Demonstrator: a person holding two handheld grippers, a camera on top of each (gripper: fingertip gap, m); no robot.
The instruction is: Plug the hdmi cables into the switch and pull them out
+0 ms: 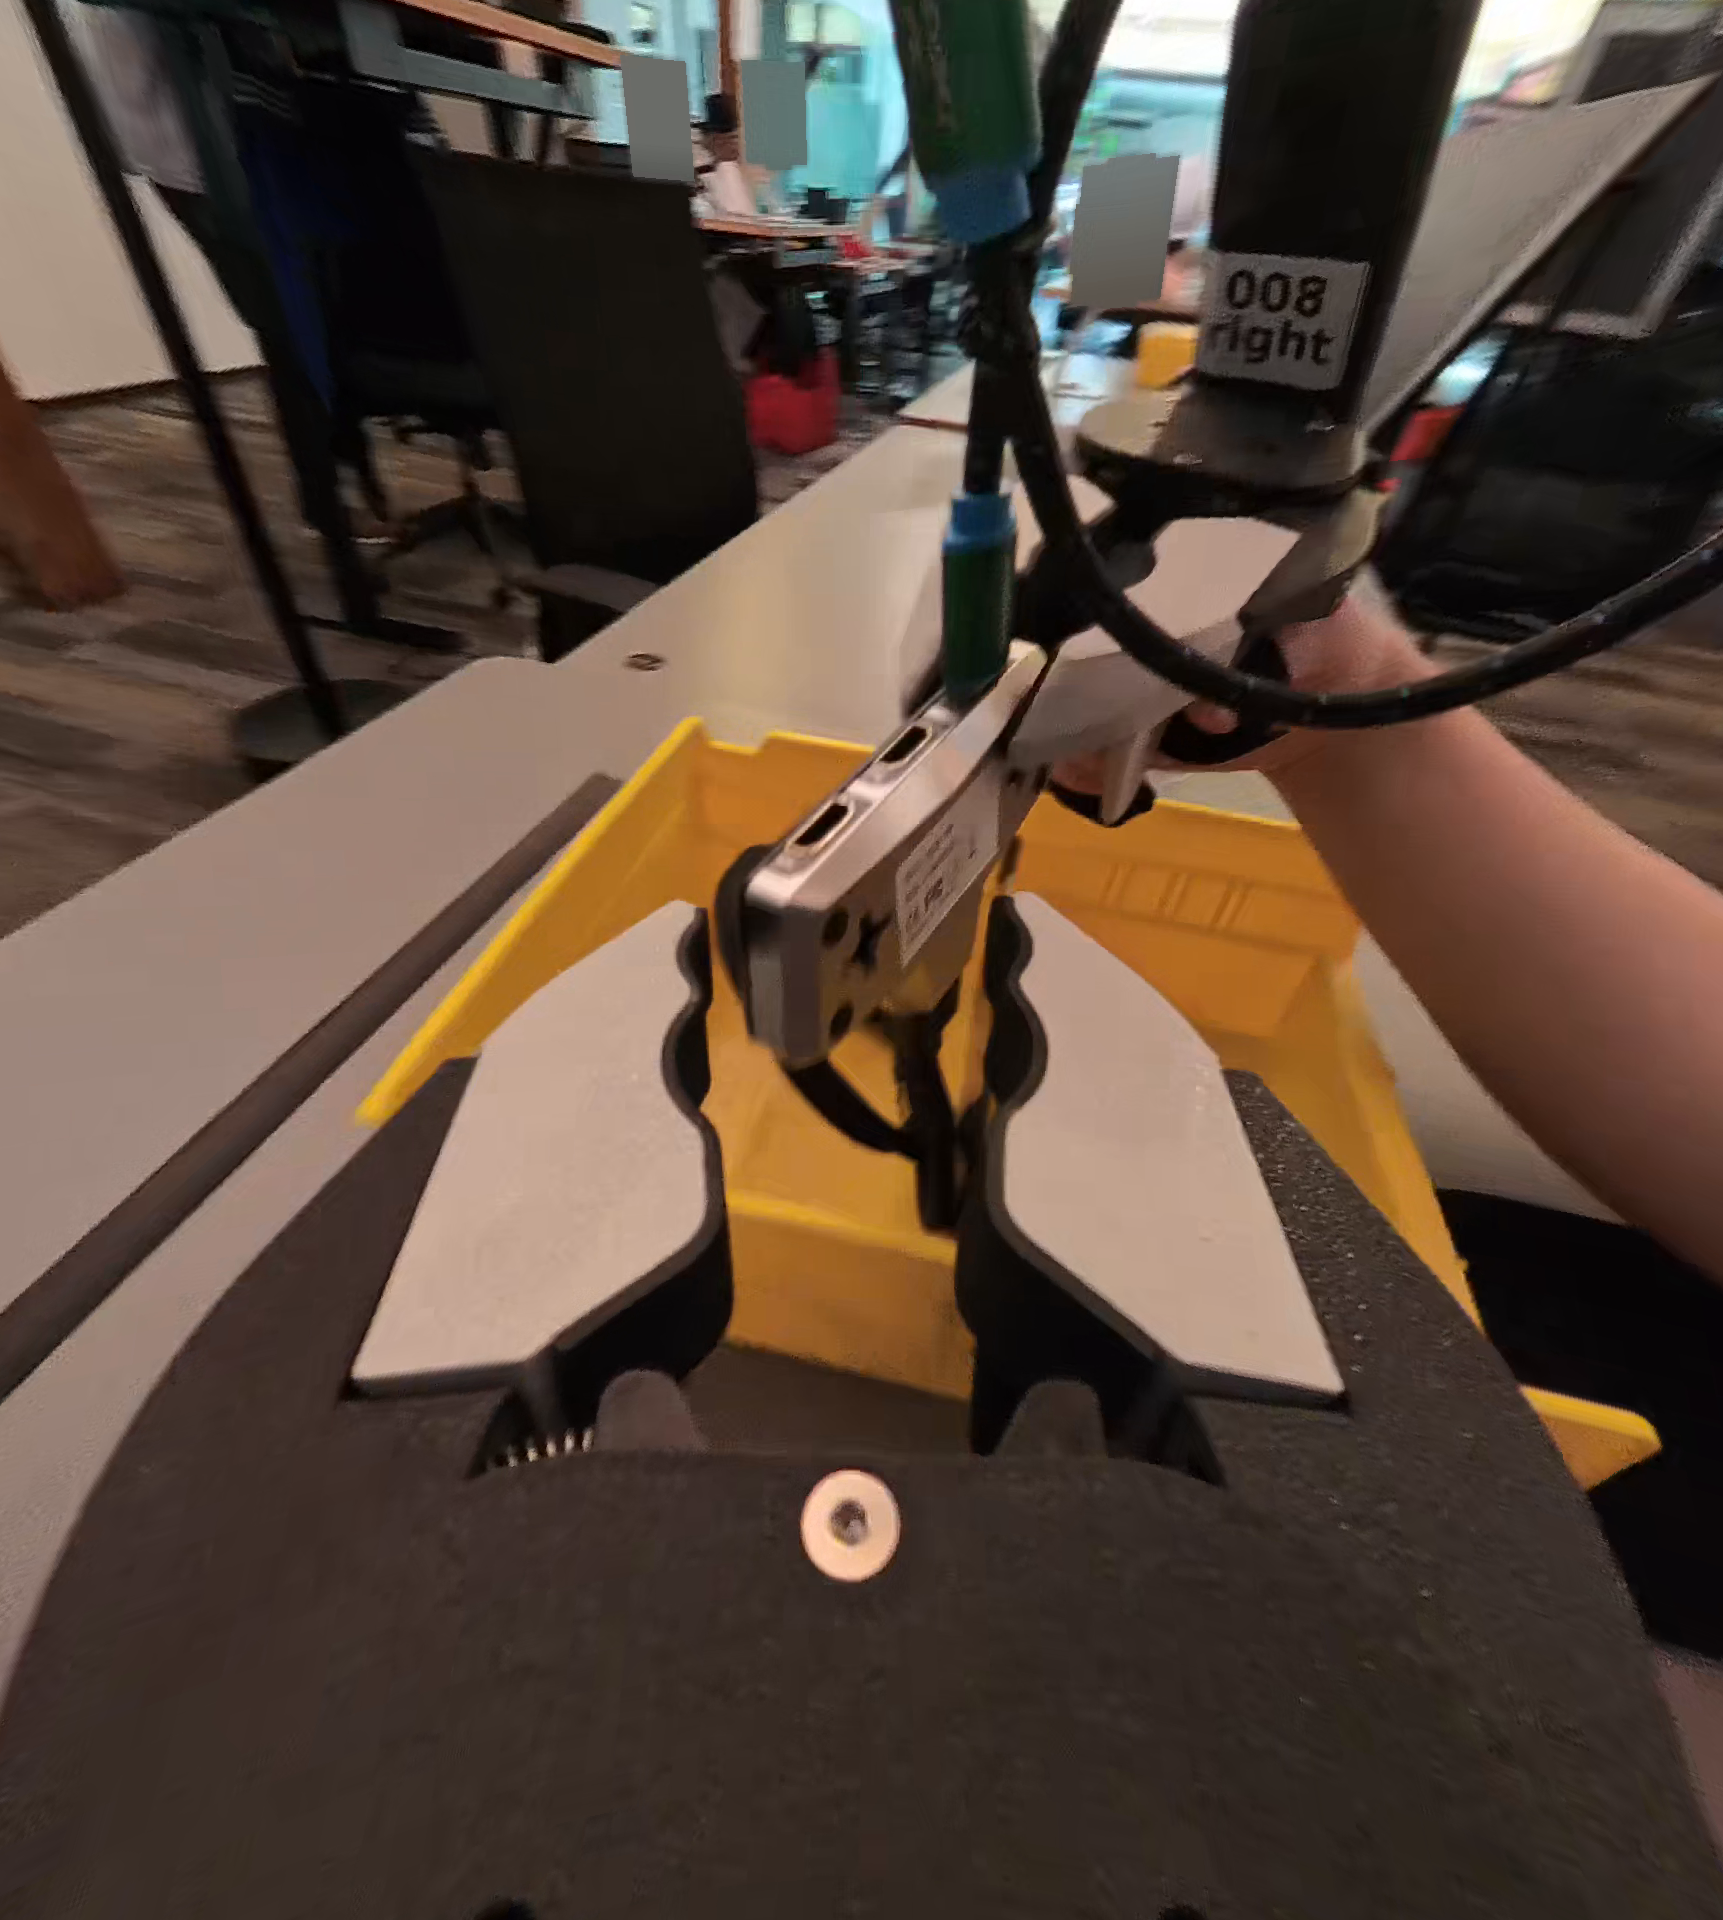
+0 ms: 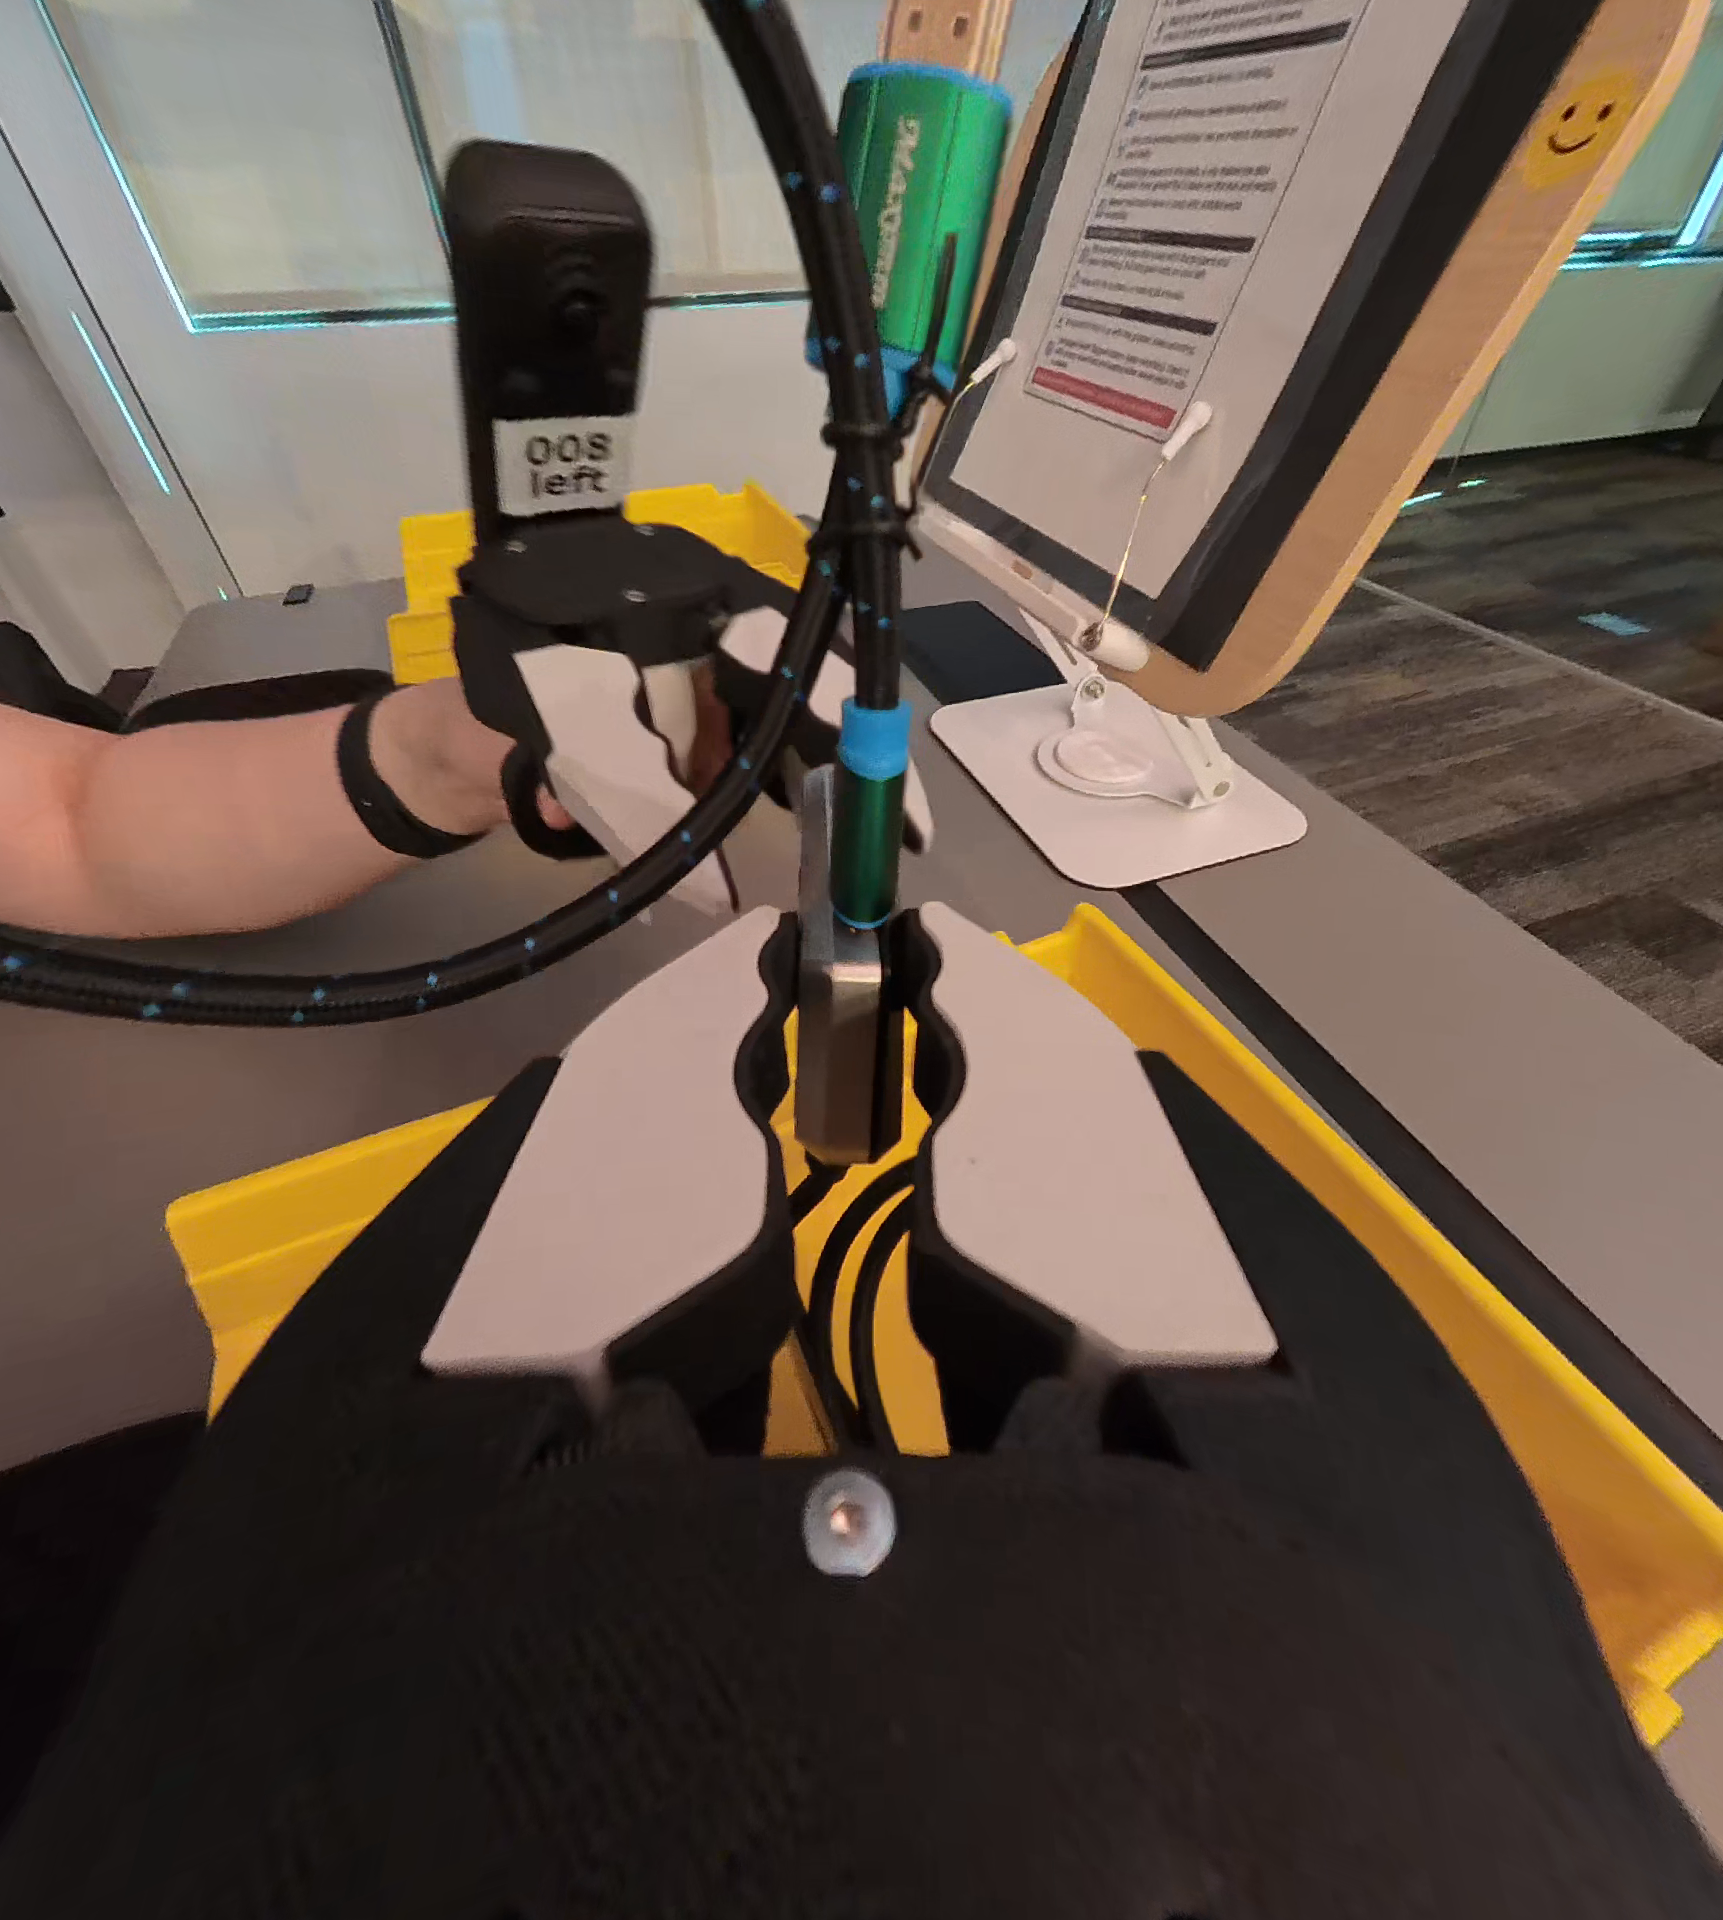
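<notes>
switch: the silver hdmi switch (image 2: pixel 841 1049) sits centre of the right wrist view, pinched edge-on so its port face is exposed; in the left wrist view it floats mid-frame above the bin
right gripper (image 2: pixel 844 1023): jaws closed on the switch body, apparently to brace it against push and pull
left gripper (image 1: pixel 852 977): jaws parted with the near end of the switch between them; whether they touch it i cannot tell
cable: a green hdmi plug (image 2: pixel 867 831) with blue collar stands seated in the far port; its braided black cable (image 2: pixel 317 997) loops to the left edge; two ports look empty
bin: a yellow bin (image 1: pixel 1252 914) lies below, holding more black leads
desk: grey desk (image 1: pixel 161 987), bare around the bin
room: open office; tablet on a stand (image 2: pixel 1127 790) upper right, black chair (image 1: pixel 576 416) upper left
</notes>
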